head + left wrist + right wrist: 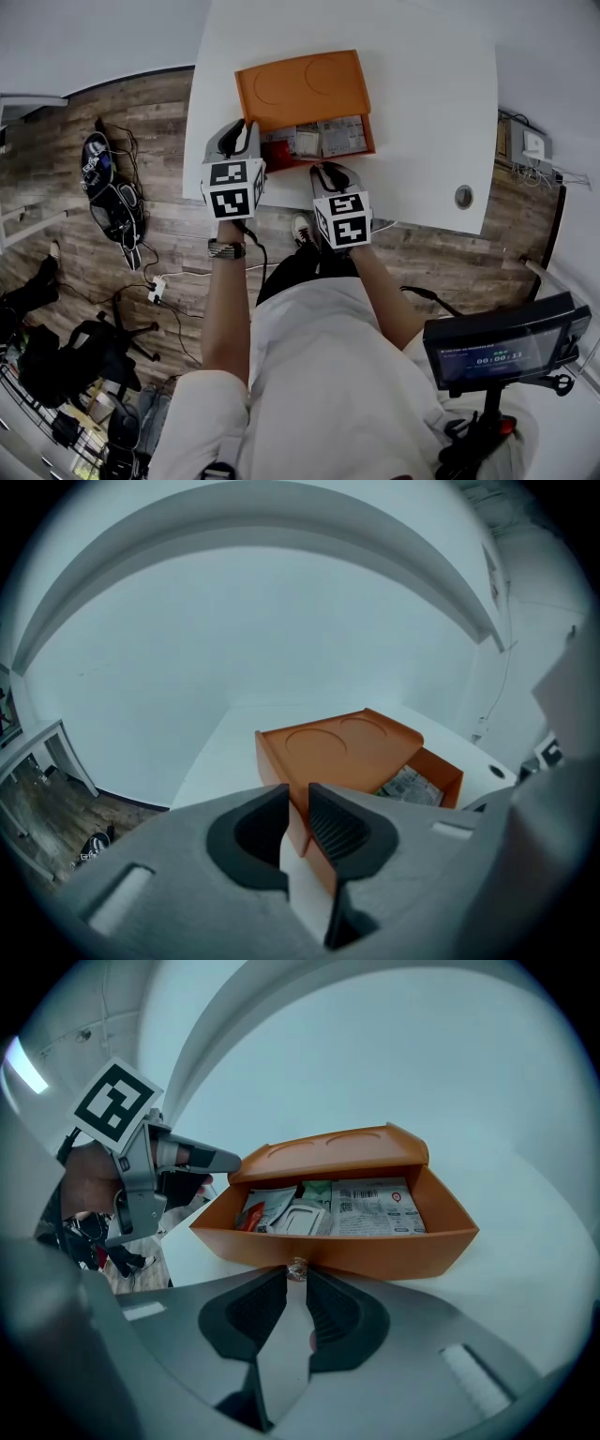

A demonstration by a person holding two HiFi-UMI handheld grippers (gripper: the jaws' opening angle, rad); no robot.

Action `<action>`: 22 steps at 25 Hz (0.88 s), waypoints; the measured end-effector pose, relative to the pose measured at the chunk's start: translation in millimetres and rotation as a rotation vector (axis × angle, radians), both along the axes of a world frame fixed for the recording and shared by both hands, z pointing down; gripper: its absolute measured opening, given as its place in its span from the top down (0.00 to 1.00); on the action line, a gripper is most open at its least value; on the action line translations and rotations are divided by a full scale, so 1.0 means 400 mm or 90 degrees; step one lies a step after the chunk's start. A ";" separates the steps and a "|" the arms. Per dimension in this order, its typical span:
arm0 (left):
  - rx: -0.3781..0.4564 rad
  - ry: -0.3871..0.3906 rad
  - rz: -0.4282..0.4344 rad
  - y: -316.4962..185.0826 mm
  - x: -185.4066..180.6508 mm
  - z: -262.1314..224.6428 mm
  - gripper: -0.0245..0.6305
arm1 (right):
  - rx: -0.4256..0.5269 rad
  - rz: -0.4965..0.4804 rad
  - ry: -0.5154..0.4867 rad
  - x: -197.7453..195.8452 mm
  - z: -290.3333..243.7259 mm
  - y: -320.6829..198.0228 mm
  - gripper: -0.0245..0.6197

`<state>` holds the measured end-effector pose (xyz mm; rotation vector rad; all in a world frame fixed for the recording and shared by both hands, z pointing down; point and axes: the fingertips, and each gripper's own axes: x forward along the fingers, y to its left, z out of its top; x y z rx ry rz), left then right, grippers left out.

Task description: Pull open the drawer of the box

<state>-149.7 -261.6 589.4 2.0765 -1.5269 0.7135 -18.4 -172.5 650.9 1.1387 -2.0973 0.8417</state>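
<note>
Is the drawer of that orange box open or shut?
Open. The drawer stands pulled out of the orange box toward the person, and packets lie in view inside it.

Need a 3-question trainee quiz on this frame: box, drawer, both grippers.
1. True or false: the drawer is shut.
2. What does the right gripper grip? A) the knob B) a packet C) nothing
3. Fill in: the left gripper clamps a corner of the ___.

Key
1. False: it is pulled out, with packets showing inside.
2. A
3. box
</note>
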 end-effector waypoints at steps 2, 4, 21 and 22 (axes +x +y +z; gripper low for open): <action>0.000 0.001 0.000 0.001 0.002 0.002 0.85 | -0.003 -0.002 0.001 0.003 0.004 0.013 0.85; 0.000 0.001 0.000 0.001 0.003 0.003 0.85 | -0.006 -0.004 0.002 0.005 0.007 0.023 0.85; 0.001 0.004 -0.002 -0.005 0.005 0.009 0.85 | -0.022 -0.012 0.003 0.012 0.015 0.063 0.85; 0.001 0.004 -0.002 -0.007 0.004 0.009 0.85 | -0.023 -0.012 0.003 0.012 0.014 0.063 0.85</action>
